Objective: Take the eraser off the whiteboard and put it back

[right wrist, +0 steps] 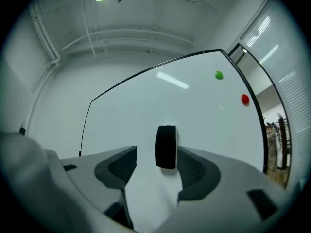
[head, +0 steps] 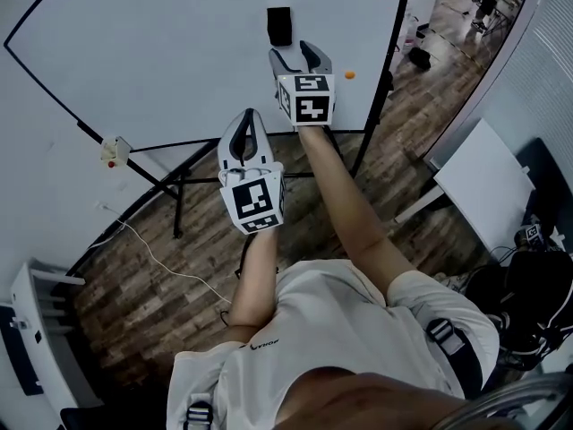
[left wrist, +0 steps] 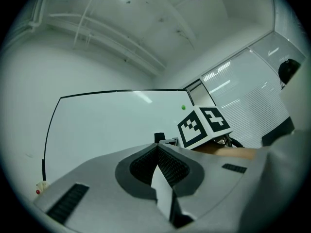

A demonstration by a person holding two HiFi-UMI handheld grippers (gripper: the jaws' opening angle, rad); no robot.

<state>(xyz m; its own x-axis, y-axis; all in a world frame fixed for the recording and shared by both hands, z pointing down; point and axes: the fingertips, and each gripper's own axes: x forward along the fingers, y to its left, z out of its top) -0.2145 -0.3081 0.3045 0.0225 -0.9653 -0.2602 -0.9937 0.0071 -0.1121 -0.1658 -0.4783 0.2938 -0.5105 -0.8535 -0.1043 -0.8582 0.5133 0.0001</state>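
Left gripper, the nearer one, had its fingers closed and empty. Farther, the right gripper had its fingers apart. The eraser stood upright on the whiteboard, just ahead between them, seemingly untouched, closer to the right finger.

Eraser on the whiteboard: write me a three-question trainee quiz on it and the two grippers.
1. True or false: the left gripper has its fingers closed together with nothing between them.
2. Fill in: the right gripper is ____ (open or shut).
3. Where is the eraser?
A. Stuck on the whiteboard, just ahead of the right gripper
B. Clamped in the left gripper
C. Clamped in the right gripper

Key: 1 true; 2 open; 3 A.
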